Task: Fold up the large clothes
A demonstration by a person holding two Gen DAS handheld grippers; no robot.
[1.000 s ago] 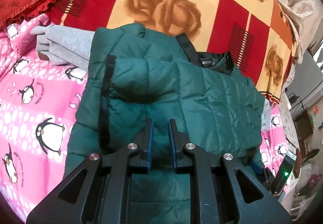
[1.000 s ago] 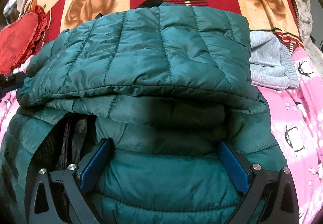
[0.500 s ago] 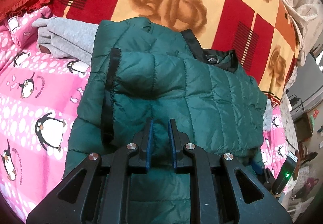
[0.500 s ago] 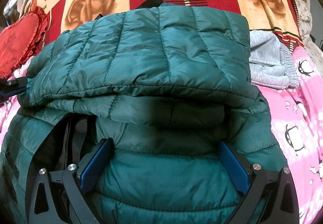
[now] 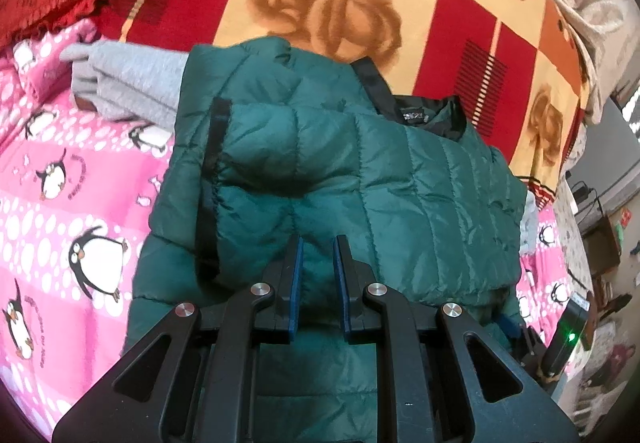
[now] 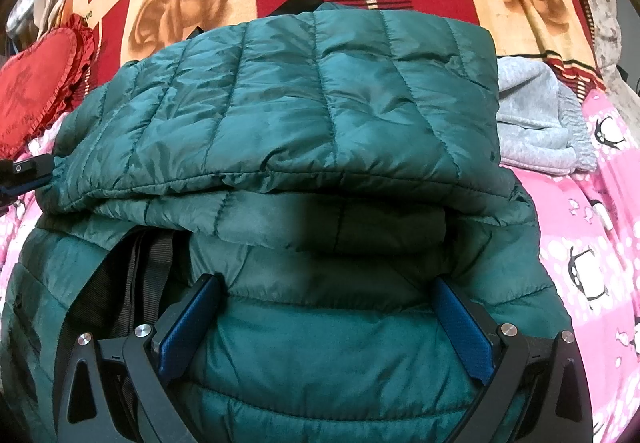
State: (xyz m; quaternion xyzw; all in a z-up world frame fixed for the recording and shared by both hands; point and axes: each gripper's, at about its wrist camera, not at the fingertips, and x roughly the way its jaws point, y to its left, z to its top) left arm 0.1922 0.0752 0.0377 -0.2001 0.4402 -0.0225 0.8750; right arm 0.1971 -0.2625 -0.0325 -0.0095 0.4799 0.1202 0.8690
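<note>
Left wrist view: green puffer jacket point(image 5: 360, 179) lay partly folded on the bed point(image 5: 80, 203), gray garment point(image 5: 128, 83) at its far left. Left gripper point(image 5: 318, 263) fingers nearly closed, empty, over the near fold. Collar and label showed only here.

Right wrist view: right gripper point(image 6: 326, 307) fingers wide open, straddling the jacket's near hem. Jacket looked light, soft, slippery, springy; best pinched at hem edge. Black strap point(image 6: 140, 275) showed only here.

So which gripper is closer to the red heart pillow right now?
Left. The left gripper shows just below the red heart pillow; the right gripper sits mid-jacket, farther off.
</note>
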